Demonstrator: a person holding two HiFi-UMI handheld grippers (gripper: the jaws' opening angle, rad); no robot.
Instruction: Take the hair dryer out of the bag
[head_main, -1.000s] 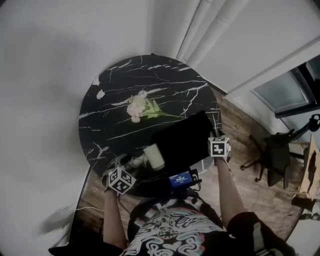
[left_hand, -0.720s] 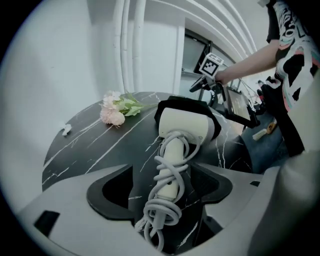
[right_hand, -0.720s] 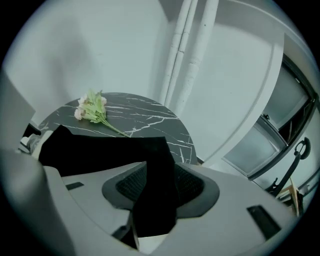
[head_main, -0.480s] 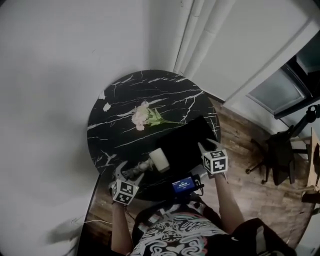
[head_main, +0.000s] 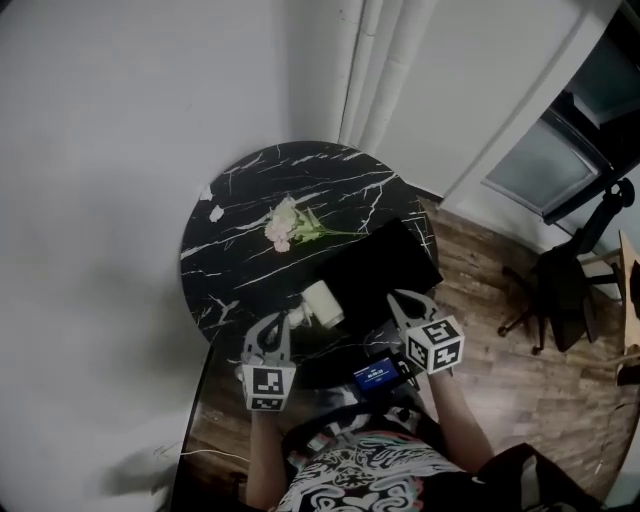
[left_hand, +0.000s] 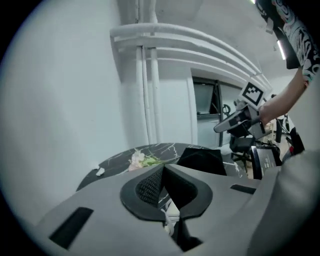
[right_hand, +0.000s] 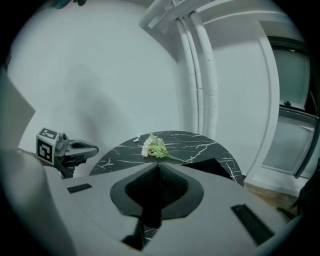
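Observation:
The white hair dryer (head_main: 322, 303) lies on the black marble table (head_main: 250, 180), just outside the near left edge of the flat black bag (head_main: 380, 270). My left gripper (head_main: 268, 326) hovers above the table's near edge, left of the dryer's handle and clear of it, shut and empty. My right gripper (head_main: 401, 302) hangs over the bag's near end, also shut with nothing in it. In the left gripper view the closed jaws (left_hand: 162, 170) point over the bag (left_hand: 200, 160), and the right gripper (left_hand: 235, 120) shows beyond. The right gripper view shows its shut jaws (right_hand: 157, 167) and the left gripper (right_hand: 85, 148).
A small bunch of pale flowers (head_main: 285, 222) lies mid-table, with a white scrap (head_main: 215, 212) near the left rim. A device with a blue screen (head_main: 378, 375) hangs at the person's chest. A dark office chair (head_main: 565, 290) stands on the wooden floor at right.
Both grippers have risen off the table and drawn back toward the person, and their jaws have closed. The left one came away from the dryer's handle. The dryer and bag stay put.

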